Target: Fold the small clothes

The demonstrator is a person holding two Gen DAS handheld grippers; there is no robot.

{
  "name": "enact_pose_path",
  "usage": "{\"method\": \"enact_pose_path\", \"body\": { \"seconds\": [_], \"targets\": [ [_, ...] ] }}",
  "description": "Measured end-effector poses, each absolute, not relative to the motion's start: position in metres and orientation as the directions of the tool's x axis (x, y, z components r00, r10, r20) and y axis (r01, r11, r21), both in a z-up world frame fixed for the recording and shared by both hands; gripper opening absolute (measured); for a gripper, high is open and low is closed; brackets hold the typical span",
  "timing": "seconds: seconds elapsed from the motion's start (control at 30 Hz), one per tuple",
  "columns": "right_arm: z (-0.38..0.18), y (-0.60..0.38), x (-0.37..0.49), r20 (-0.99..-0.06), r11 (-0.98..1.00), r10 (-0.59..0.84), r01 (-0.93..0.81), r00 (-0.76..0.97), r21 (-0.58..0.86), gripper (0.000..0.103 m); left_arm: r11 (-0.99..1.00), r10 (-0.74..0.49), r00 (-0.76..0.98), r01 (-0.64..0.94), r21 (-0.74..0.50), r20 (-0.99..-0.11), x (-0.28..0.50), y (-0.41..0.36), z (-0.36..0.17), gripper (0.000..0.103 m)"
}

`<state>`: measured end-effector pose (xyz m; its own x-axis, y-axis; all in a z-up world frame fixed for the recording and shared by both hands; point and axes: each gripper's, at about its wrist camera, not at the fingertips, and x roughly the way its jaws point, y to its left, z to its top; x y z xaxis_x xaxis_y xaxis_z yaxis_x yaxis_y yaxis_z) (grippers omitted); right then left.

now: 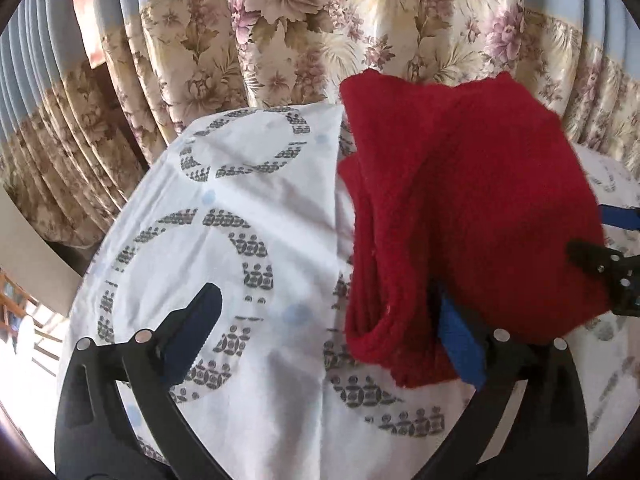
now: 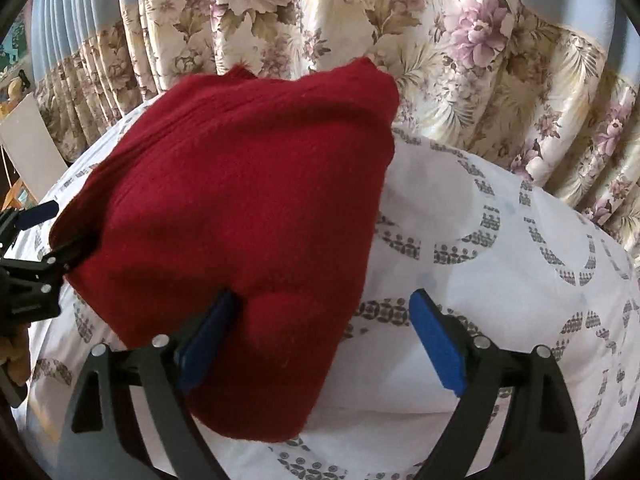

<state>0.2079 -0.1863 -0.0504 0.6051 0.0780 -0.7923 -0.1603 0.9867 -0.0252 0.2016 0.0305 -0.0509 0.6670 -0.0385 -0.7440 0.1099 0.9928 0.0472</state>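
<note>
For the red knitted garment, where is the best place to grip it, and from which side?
Probably the thick rolled hem at the near corner of the red knitted garment, taken from the near side, low over the patterned sheet. That edge bulges toward the cameras, so the fingers could close across the doubled layers without catching the sheet.

Red knit garment (image 2: pixel 240 216) on patterned sheet (image 2: pixel 500 300)

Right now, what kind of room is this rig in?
Probably a home bedroom or living room: floor-length floral curtains behind, a white patterned sheet as the work surface, and a red knit garment on it.
</note>
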Motion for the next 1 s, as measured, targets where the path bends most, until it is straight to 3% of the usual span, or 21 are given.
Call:
{"method": "enact_pose_path", "body": {
  "seconds": [0.2,0.33,0.43,0.6,1.0],
  "targets": [
    [-0.002,-0.202,0.194,-0.713,0.993,0.067,-0.116,0.698,-0.021,0.09,0.976,-0.218,0.76,0.172,-0.135,-0.613,0.192,0.045,0.019,0.1],
    [0.019,-0.22,0.207,-0.635,0.998,0.054,-0.013,0.771,0.069,0.093,0.985,-0.163,0.789,0.163,-0.054,-0.592,0.214,0.017,0.047,0.1],
    [0.016,-0.231,0.228,-0.631,0.987,0.09,0.017,0.771,0.162,0.093,0.981,-0.179,0.74,0.183,-0.063,-0.648,0.249,-0.008,0.033,0.1],
    [-0.006,-0.234,0.256,-0.656,0.978,0.09,0.057,0.749,0.198,0.093,0.979,-0.205,0.654,0.149,-0.142,-0.728,0.278,-0.015,-0.018,0.1],
    [-0.056,-0.215,0.285,-0.702,0.962,0.196,0.005,0.684,0.273,0.091,0.914,-0.394,0.585,0.169,-0.369,-0.709,0.27,0.002,-0.072,0.1]
  ]
}}
